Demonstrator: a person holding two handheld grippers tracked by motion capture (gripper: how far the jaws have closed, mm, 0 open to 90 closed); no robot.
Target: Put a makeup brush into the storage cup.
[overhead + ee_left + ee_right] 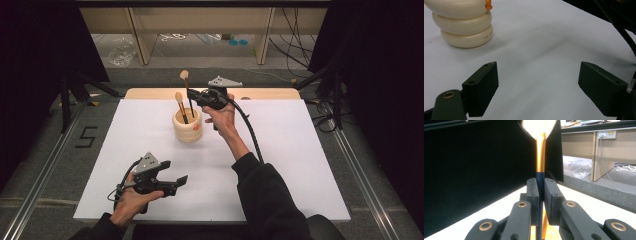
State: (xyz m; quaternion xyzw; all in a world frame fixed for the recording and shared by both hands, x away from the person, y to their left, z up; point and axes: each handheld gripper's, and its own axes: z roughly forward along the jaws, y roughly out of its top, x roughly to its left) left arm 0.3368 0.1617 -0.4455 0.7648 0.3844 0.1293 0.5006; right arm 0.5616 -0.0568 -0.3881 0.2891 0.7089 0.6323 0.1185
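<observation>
A cream ribbed holder [187, 127] stands on the white table, also at the top left of the left gripper view [464, 25]. One makeup brush [180, 106] rests inside it. My right gripper [194, 95] is shut on a second makeup brush [187, 89], held upright over the holder; in the right gripper view its dark handle and gold ferrule [540, 157] rise between the closed pads [533, 192]. My left gripper [181, 181] hovers low near the table's front left, jaws wide open and empty, its pads [484, 86] above bare table.
The white table top [300, 150] carries the holder at its middle back. Black curtains flank both sides. A wooden shelf unit [200, 25], cables and a clear plastic bag [120, 52] lie on the floor beyond the far edge. A cable [252, 132] trails from the right gripper.
</observation>
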